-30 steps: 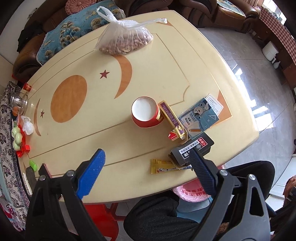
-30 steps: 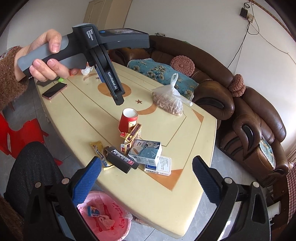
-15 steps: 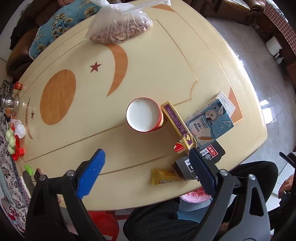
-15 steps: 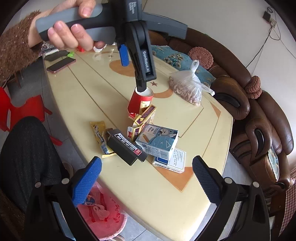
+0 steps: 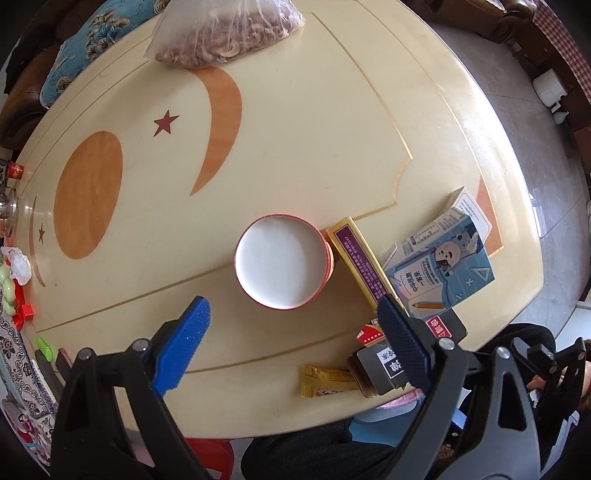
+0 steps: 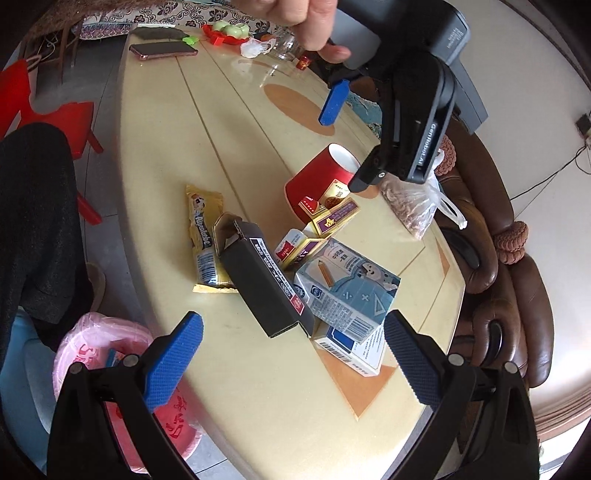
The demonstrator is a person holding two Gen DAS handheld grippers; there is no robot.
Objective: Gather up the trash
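Note:
A red paper cup (image 5: 282, 260) (image 6: 317, 184) stands upright on the cream table (image 5: 295, 129). My left gripper (image 5: 291, 314) (image 6: 351, 140) points straight down above it, open, with nothing between its fingers. Beside the cup lie a purple and yellow box (image 5: 360, 262) (image 6: 332, 218), a blue milk carton (image 5: 439, 269) (image 6: 347, 291), a black box (image 5: 388, 365) (image 6: 266, 280), a yellow wrapper (image 5: 325, 380) (image 6: 205, 232) and a white box (image 6: 354, 347). My right gripper (image 6: 293, 325) hangs open over the table's near edge, just short of the black box and the carton.
A pink-lined bin (image 6: 110, 369) stands on the floor beside the table, next to a person's dark-clad leg (image 6: 33, 221). A bag of nuts (image 5: 221, 33) (image 6: 413, 206) lies further along the table. A phone (image 6: 162, 50) and small items sit at the far end. Brown sofas (image 6: 498, 295) flank the table.
Both grippers have sunk toward the table. The left one has come down over the red cup. The right one has rolled and closed in on the pile of boxes.

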